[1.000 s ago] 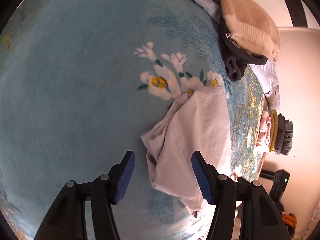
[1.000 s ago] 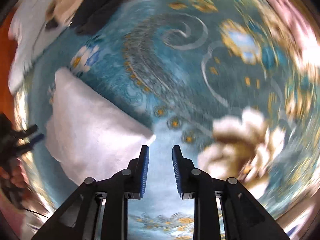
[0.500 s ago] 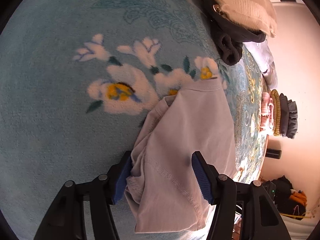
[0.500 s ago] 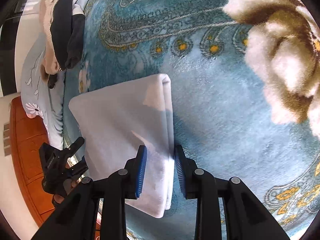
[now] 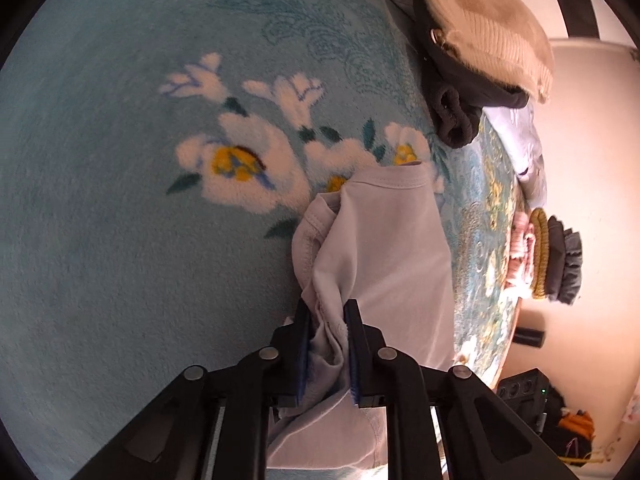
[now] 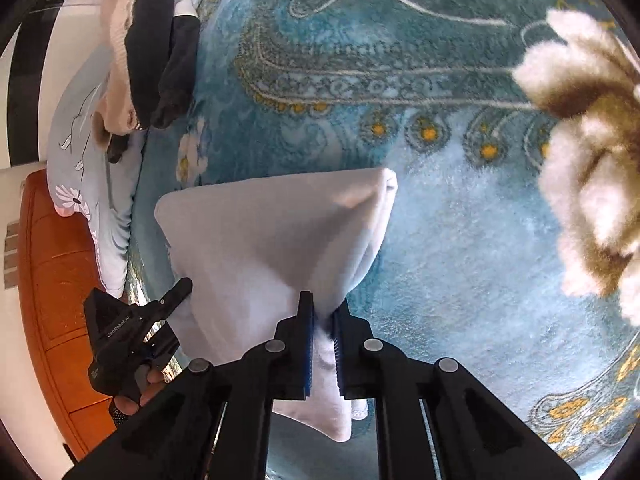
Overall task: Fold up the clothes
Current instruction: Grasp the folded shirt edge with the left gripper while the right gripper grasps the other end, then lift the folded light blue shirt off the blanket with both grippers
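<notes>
**Both grippers clamped on the pale garment**

Right up close, the left gripper [image 5: 327, 312] has its jaws pinched nearly together, a bunched hem of the pale lilac garment [image 5: 384, 248] squeezed between the blue pads. On the other side, the right gripper [image 6: 323, 308] is clamped tight as well, biting the near edge of the same garment [image 6: 272, 240], which rises off the surface there in a tent-like fold. From the right wrist view the left gripper [image 6: 176, 296] shows at the cloth's left edge, a hand [image 6: 136, 388] wrapped round its handle. The garment lies folded on the teal flowered blanket [image 5: 120, 240], its far corner just touching the white-and-yellow blossoms [image 5: 248, 168]. Further back, a heap of unfolded clothes [image 5: 480, 52], beige over dark, sits at the blanket's edge. Off to the right, a stack of folded clothes [image 5: 548, 256] stands near the rim.
</notes>
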`<state>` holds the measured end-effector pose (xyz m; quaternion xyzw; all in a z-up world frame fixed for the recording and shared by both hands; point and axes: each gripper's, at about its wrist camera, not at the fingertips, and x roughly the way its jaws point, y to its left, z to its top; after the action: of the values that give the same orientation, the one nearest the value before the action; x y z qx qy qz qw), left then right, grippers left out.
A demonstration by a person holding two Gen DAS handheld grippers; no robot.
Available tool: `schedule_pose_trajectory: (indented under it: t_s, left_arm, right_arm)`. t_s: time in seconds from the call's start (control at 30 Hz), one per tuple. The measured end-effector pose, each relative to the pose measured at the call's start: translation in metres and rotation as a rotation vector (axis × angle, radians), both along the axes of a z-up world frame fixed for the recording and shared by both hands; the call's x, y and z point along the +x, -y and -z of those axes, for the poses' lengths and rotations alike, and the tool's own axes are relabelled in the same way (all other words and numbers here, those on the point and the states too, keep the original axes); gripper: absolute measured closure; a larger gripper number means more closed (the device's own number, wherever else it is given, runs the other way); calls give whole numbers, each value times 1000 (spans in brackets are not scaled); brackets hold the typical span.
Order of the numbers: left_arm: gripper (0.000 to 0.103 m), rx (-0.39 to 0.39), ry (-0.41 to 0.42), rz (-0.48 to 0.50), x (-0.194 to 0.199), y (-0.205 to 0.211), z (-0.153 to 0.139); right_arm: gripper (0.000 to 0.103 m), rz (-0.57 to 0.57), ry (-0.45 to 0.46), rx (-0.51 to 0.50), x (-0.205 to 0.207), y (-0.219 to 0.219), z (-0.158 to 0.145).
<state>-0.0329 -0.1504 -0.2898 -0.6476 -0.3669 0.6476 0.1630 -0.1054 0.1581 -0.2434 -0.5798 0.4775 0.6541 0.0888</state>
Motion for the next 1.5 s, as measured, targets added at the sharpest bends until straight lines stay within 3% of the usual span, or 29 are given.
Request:
schedule_pose_trajectory:
  t_s: [0.17, 0.27, 0.47, 0.5, 0.63, 0.7, 0.8, 0.93, 1.23, 1.4, 1.5]
  left_arm:
    - [87, 35, 26, -19, 29, 6, 1]
    - [81, 49, 59, -68, 34, 10, 10]
    - [44, 37, 73, -42, 27, 2, 15]
    - [41, 28, 66, -30, 25, -1, 13]
    - [47, -36, 21, 31, 22, -16, 7]
    - [86, -54, 11, 27, 24, -17, 0]
    - [88, -81, -4, 20, 28, -17, -11]
    - [89, -80, -32, 8, 35, -16, -36]
    - [89, -30, -109, 14, 66, -14, -114]
    - [89, -60, -99, -49, 75, 5, -118]
    - [89, -98, -54, -97, 84, 34, -103]
  right_arm:
    - [95, -62, -7, 53, -12, -19, -9]
    - [95, -99, -4, 85, -19, -30, -12]
    - [95, -120, 16, 91, -20, -28, -9]
    - [94, -121, 17, 91, -20, -28, -9]
    - [94, -122, 23, 89, -18, -29, -11]
    - [94, -122, 26, 88, -17, -29, -13]
    - [95, -123, 30, 87, -16, -30, -14]
    - [98, -129, 16, 110, -12, -27, -42]
    - [100, -157, -27, 182, 16, -19, -142]
    - [100, -116, -13, 170, 36, -17, -160]
    - [100, -139, 5, 153, 38, -11, -151]
